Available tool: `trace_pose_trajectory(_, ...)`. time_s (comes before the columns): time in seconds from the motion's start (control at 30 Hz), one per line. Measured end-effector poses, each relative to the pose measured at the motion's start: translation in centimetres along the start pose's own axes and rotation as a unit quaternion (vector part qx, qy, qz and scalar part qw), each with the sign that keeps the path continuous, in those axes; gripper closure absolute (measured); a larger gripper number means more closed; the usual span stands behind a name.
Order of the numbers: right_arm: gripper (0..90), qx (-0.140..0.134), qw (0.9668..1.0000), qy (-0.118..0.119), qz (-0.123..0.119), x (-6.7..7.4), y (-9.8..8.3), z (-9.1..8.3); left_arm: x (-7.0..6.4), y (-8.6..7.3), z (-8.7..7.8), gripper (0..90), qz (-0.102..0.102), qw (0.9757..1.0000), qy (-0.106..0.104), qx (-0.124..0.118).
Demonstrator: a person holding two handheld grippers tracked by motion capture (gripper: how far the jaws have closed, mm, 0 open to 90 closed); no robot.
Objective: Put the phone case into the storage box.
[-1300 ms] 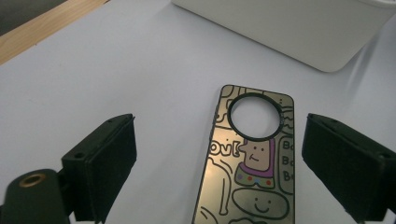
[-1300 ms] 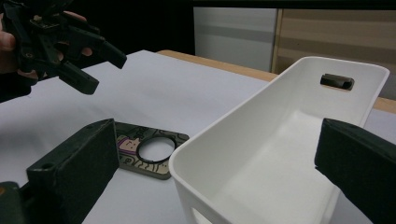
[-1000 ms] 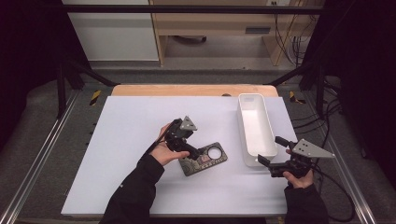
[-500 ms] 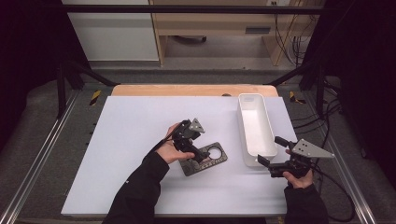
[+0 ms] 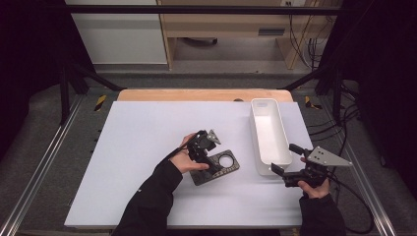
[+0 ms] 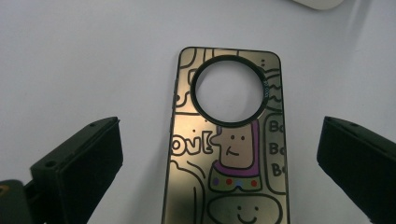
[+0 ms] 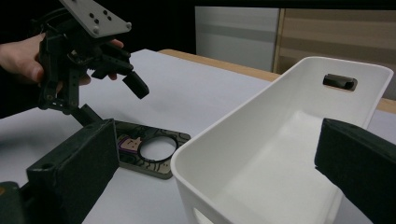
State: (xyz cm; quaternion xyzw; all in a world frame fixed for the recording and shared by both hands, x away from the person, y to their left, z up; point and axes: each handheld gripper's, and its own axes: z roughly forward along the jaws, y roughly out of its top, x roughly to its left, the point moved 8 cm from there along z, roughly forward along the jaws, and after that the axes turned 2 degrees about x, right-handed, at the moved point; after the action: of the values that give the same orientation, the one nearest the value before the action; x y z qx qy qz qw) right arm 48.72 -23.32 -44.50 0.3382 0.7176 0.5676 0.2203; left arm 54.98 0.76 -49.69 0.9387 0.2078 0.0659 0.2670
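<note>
A dark phone case (image 5: 222, 168) with cartoon drawings and a round camera hole lies flat on the white table (image 5: 142, 142). My left gripper (image 5: 210, 158) hangs just over the case's left end, pointing down at it. In the left gripper view the case (image 6: 229, 158) lies between the two spread jaws, which are open and apart from it. My right gripper (image 5: 282, 157) is open at the near right corner of a white bin (image 5: 269, 129). In the right gripper view, that corner (image 7: 243, 112) sits between the jaws, with the case (image 7: 128, 142) and the left gripper (image 7: 114, 100) beyond.
The long white bin (image 5: 257, 147) stands lengthwise at the table's right and holds nothing I can see. A wooden board edge (image 5: 196, 95) runs along the table's far side. Metal rails (image 5: 44, 162) flank the table, and cables (image 5: 339, 123) lie at the right.
My left gripper has moved a little right and down, closer over the phone case. The right gripper and the bin have stayed put.
</note>
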Motion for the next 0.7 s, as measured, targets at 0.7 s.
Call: trace_pose_trajectory(0.7,0.4,0.0,1.0,0.0,0.0,0.0,0.0,0.0,-0.7,-1.4,2.6,2.6,-0.004,0.9994,0.007,0.033)
